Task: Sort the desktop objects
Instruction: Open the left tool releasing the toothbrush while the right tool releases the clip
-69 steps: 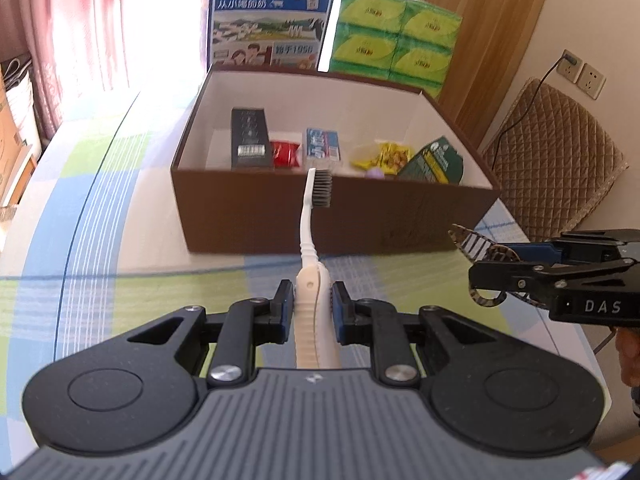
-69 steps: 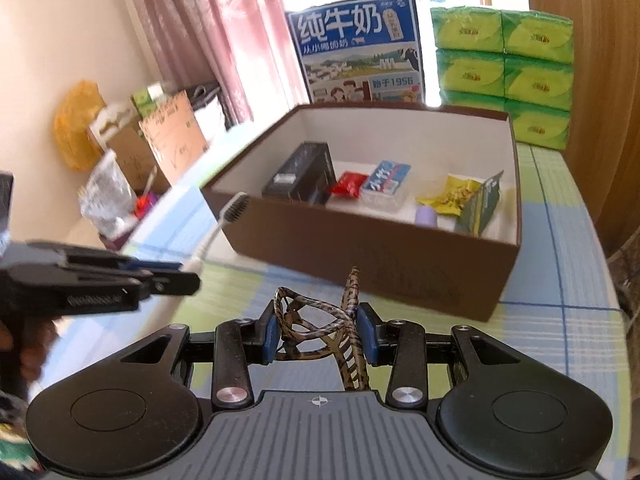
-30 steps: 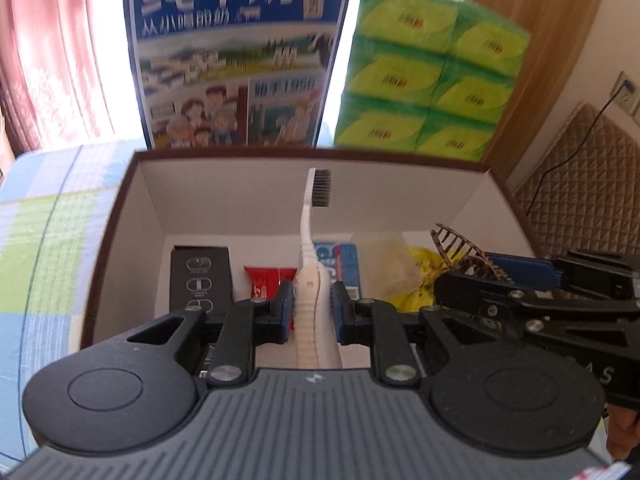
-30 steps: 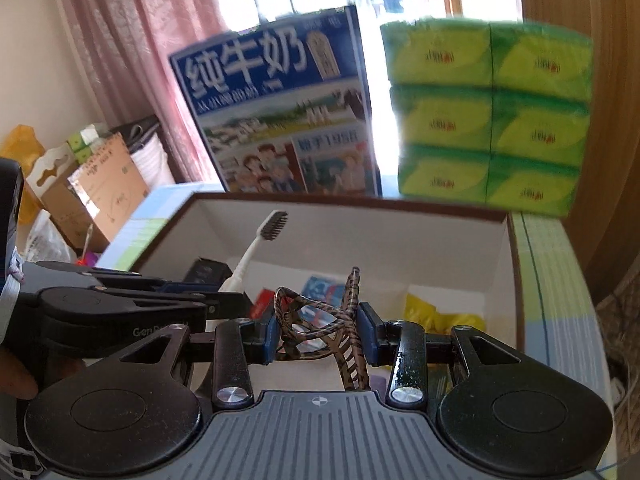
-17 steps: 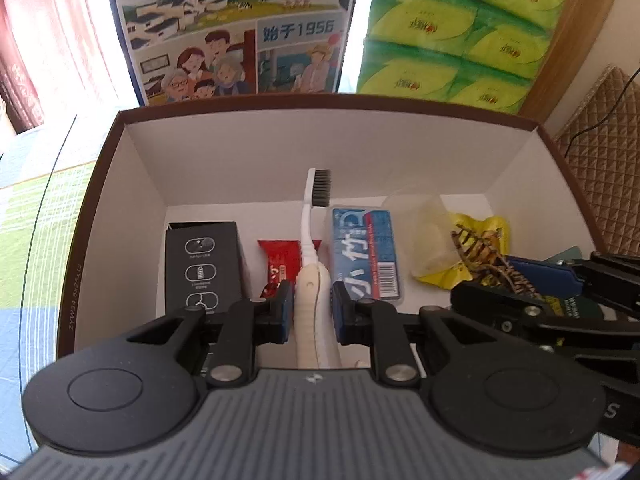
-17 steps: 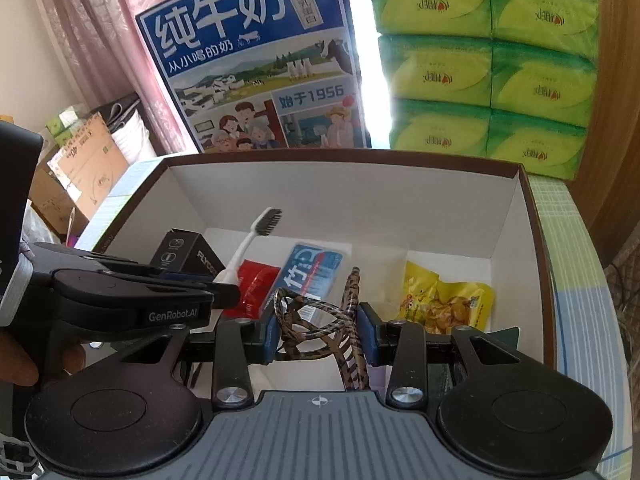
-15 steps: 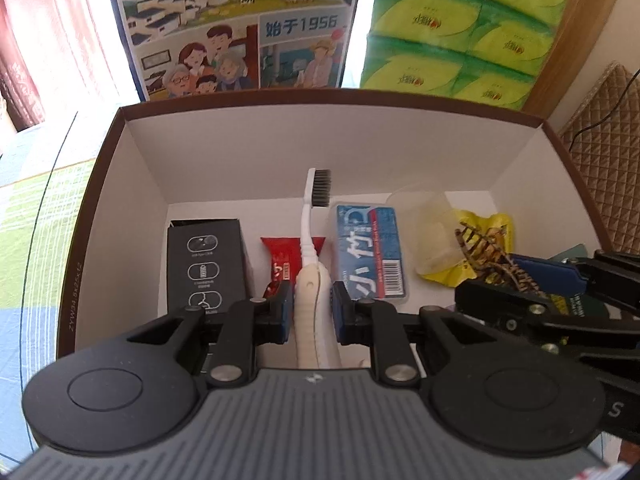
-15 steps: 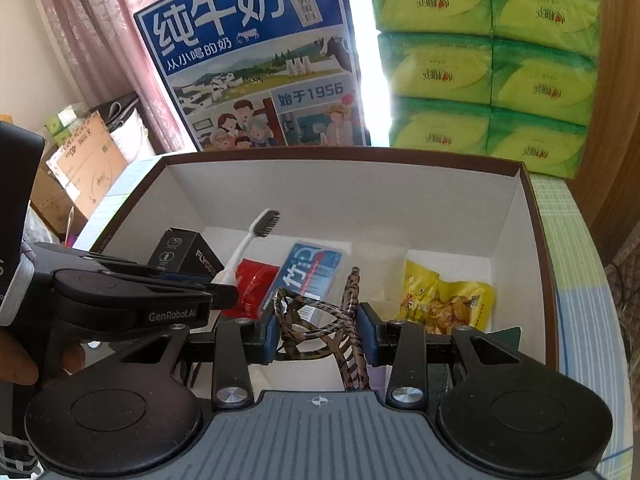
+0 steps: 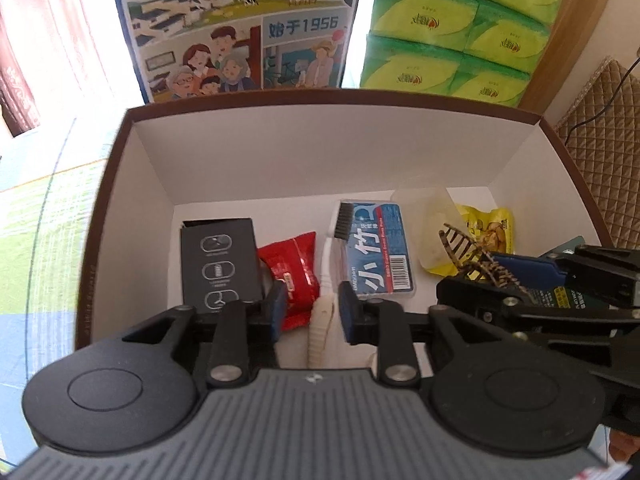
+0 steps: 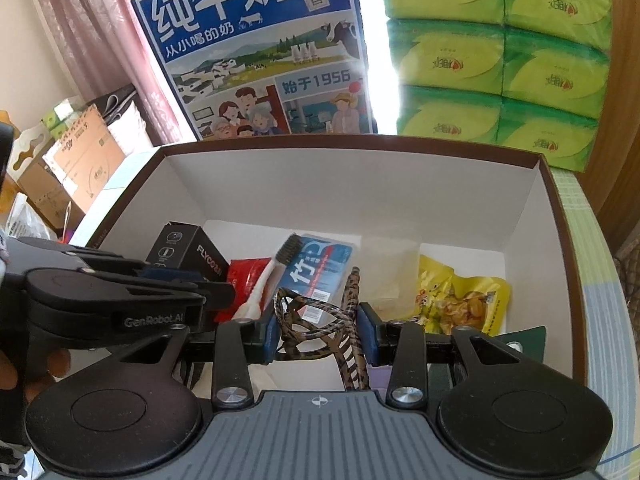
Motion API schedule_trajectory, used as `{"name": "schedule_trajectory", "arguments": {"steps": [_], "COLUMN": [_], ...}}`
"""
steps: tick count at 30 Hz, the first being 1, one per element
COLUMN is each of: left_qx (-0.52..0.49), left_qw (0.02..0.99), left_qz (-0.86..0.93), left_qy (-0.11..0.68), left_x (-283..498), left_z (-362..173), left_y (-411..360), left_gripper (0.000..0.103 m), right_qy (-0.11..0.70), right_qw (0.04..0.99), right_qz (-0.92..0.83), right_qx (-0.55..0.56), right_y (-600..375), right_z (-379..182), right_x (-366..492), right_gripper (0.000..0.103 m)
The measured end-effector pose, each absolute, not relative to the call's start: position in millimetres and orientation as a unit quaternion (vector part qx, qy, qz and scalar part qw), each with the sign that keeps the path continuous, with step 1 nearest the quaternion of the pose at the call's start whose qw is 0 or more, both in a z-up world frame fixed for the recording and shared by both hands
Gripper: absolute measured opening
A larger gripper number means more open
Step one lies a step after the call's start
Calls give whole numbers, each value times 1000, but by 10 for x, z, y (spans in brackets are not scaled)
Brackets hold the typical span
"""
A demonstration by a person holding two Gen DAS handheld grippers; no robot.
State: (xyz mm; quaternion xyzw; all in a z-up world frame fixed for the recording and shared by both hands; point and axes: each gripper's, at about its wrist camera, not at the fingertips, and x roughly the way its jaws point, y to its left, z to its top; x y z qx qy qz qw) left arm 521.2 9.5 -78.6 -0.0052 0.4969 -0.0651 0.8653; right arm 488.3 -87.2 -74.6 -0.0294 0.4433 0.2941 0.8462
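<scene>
A white toothbrush (image 9: 326, 272) with dark bristles lies in the brown box (image 9: 320, 98), its head against a blue pack (image 9: 380, 256). My left gripper (image 9: 312, 312) hangs open over the brush handle, with a gap on each side. In the right wrist view the toothbrush (image 10: 268, 276) rests beside a red packet, just off the left gripper (image 10: 192, 284). My right gripper (image 10: 320, 334) is shut on a leopard-print hair claw clip (image 10: 312, 320), held above the box's inside (image 10: 360, 144). The left wrist view shows the clip (image 9: 464, 252) at the right gripper's tip (image 9: 500, 276).
Inside the box lie a black carton (image 9: 218, 264), a red packet (image 9: 296, 272), a clear cup (image 9: 428, 220), a yellow snack bag (image 9: 488, 228) and a dark green pack (image 9: 568, 296). A milk carton (image 9: 240, 28) and green tissue packs (image 9: 460, 32) stand behind. A quilted chair (image 9: 600, 128) stands to the right.
Both grippers moved from in front of the box to above its inside. The left gripper then opened and the toothbrush dropped into the box. The right gripper still holds the clip.
</scene>
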Motion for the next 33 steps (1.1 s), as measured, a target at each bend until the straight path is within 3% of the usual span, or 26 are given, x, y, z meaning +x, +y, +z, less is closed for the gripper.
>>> {"name": "schedule_trajectory", "arguments": {"steps": [15,18,22,28,30,33], "left_qx": [-8,-8,-5,-1,-3,-7], "left_qw": [874,874,877,884,886,890], "left_qz": [-66,-67,-63,-61,-63,-66], "left_qy": [482,481,477,463,459,451], "left_x": [5163,5150,5109,4996,4945,4855], "left_z": [-619,-605,-568,-461,-421,-354], "left_y": [200,216,242,269,280,281], "left_gripper": [25,34,37,54,56,66], "right_qy": [480,483,472,445,437,425], "right_qw": [833,829,834,844,847,852], "right_qz": [268,275,282,293,298,300], "right_qx": [-59,-60,-51,-51,-52,-60], "right_y": [-671,-669,-739,-911,-956,-1008], "right_z": [-942,-951,-850,-646,-587,-512], "right_x": [4986,5002,4954,4744,4661,4527], "right_gripper": [37,39,63,84,88,95]}}
